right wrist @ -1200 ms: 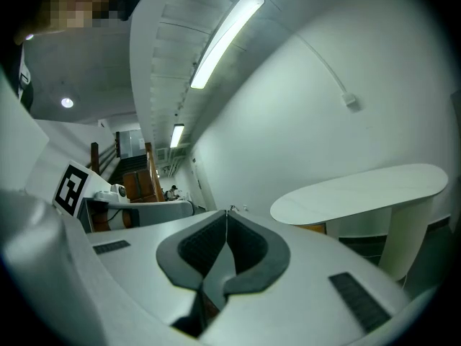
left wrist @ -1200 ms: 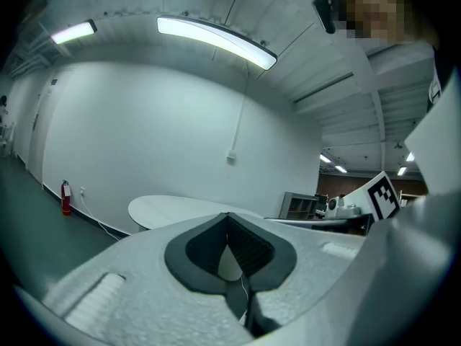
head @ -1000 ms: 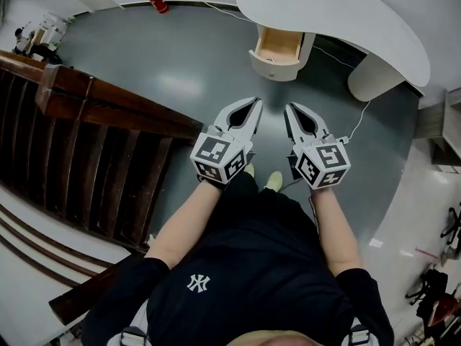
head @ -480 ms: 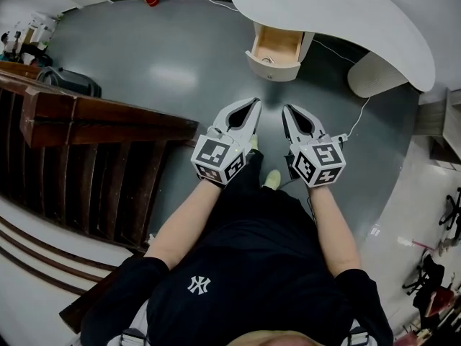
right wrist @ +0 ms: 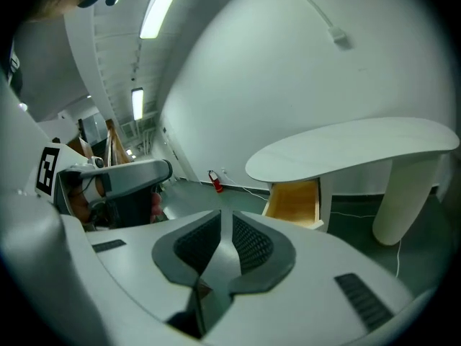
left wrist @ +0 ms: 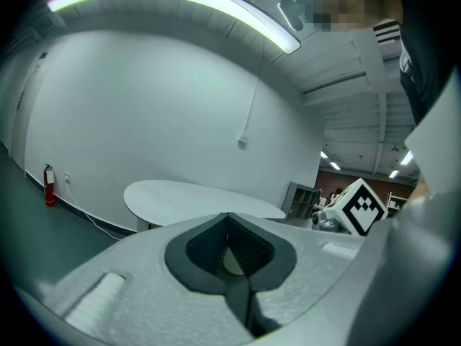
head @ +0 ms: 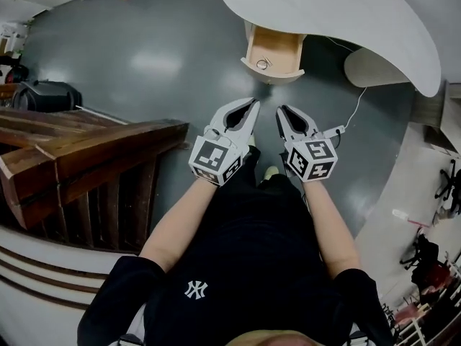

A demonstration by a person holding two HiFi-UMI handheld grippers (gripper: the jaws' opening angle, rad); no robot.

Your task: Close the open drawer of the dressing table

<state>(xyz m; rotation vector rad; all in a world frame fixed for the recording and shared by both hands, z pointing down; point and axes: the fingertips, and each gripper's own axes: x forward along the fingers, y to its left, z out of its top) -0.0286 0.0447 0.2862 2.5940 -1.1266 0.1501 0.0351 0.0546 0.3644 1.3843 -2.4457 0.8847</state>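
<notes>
Drawer point(head: 274, 49) hangs open under dressing table point(head: 338, 13), well ahead of clenched, empty left gripper point(head: 253, 104) and right gripper point(head: 282, 112), jaws just opening on nothing; best: press its front squarely, mid-panel.

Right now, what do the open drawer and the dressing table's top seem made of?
Open drawer: tan, wood-like inside, probably plywood or veneer; front looks painted white. Dressing table top: smooth, uniform matte white, likely painted or laminated board.
</notes>
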